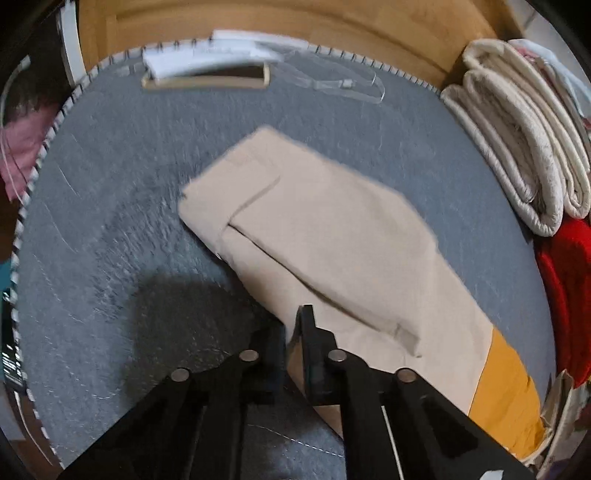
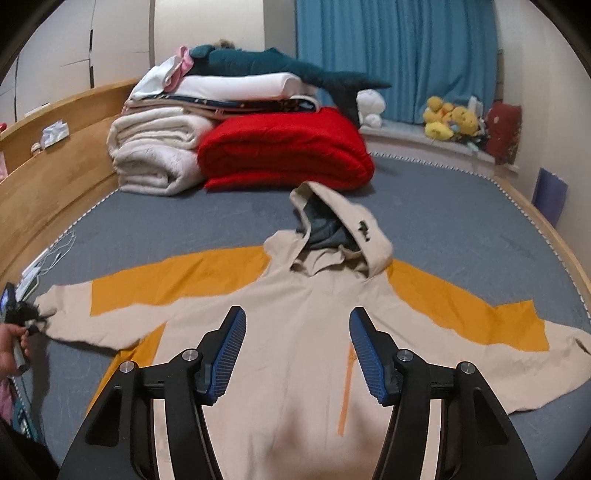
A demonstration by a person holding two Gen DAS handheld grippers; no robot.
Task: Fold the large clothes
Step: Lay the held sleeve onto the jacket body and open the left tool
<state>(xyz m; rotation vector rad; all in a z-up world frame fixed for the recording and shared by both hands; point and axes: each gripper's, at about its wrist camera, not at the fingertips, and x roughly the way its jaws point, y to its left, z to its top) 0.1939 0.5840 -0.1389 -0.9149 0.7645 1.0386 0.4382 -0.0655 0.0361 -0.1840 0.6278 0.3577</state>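
Black fingers of the left gripper (image 1: 293,332) fill the bottom of the left wrist view, pressed nearly together with a fold of beige cloth between them, so I judge it clamped on the cuff end of the jacket's sleeve (image 1: 317,240). That sleeve runs from the fingers out across the grey mattress (image 1: 110,221), its orange band (image 1: 506,391) toward the right edge. Along the far edge lie a notebook (image 1: 207,70) and a clear strap, with the wooden bed frame (image 1: 277,22) behind; rolled cream blankets (image 1: 517,147) and a red quilt (image 1: 565,288) crowd the right side, while bare mattress to the left leaves room to swing the sleeve. Blue-padded fingers of the right gripper (image 2: 297,354) dominate the right wrist view, standing well apart and holding nothing, poised above the chest of the hooded jacket (image 2: 295,332). It lies spread flat near the middle of the mattress, both sleeves out, hood (image 2: 343,229) pointing to the far end; at the left edge a person's hand (image 2: 11,347) holds the other gripper at the cuff. No fold looks made yet, so I judge the sleeves, body and hood all remain. Stacked bedding (image 2: 221,122) blocks the far-left corner, but the right half is open up to the frame.
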